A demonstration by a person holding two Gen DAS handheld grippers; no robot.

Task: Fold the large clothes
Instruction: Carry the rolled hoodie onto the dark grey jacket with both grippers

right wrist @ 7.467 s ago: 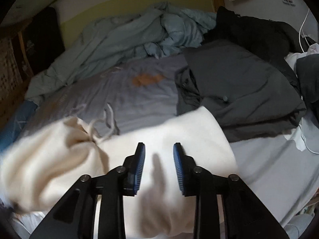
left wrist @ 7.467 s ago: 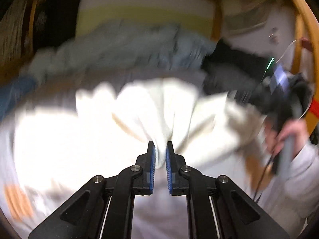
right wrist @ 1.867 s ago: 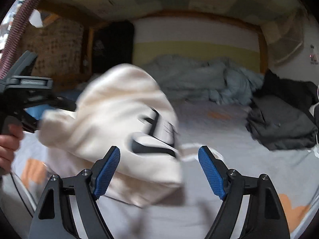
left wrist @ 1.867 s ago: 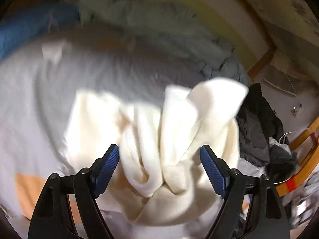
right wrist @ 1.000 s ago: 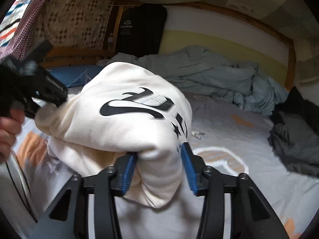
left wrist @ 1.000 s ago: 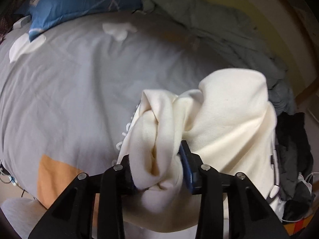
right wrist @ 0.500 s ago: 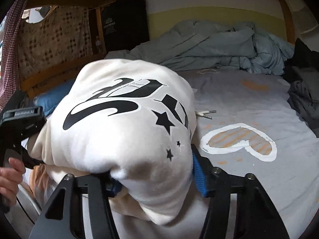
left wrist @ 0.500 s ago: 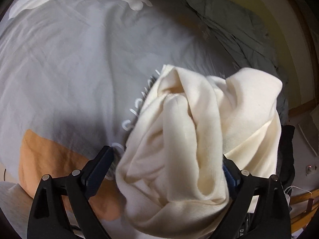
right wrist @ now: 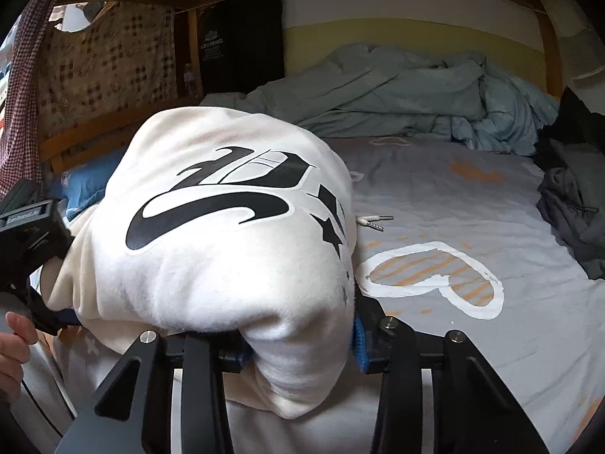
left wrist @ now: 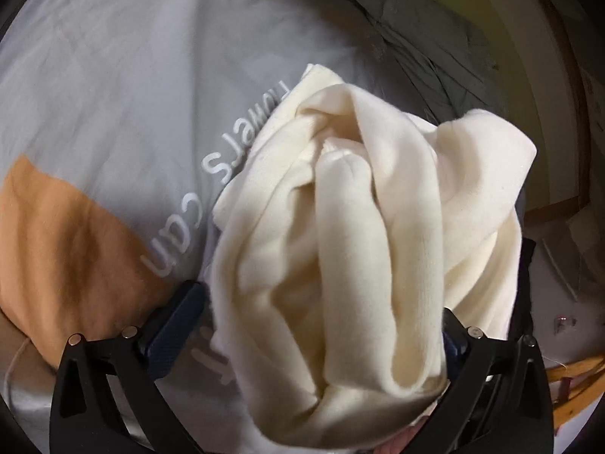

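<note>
Your sheet (left wrist: 113, 87) reads "can"; the black bag (right wrist: 242, 34) reads "LEXKING". Your left gripper (left wrist: 317, 325) is opening wide, the hoodie (right wrist: 227, 234) bunched loosely between its pads; your right gripper (right wrist: 302, 344) is closing on it.

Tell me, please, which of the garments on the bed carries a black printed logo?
The cream sweatshirt bunched between the grippers, with its black swoosh and stars; the dark grey clothes at the right edge are plain.

The left hand-held gripper (left wrist: 317, 325) tilts downward, its jaws opening wide around bunched cloth. The right hand-held gripper (right wrist: 298, 344) is closing, its blue pads (right wrist: 358, 344) squeezing cloth. A hand (right wrist: 13, 344) grips the left handle.
</note>
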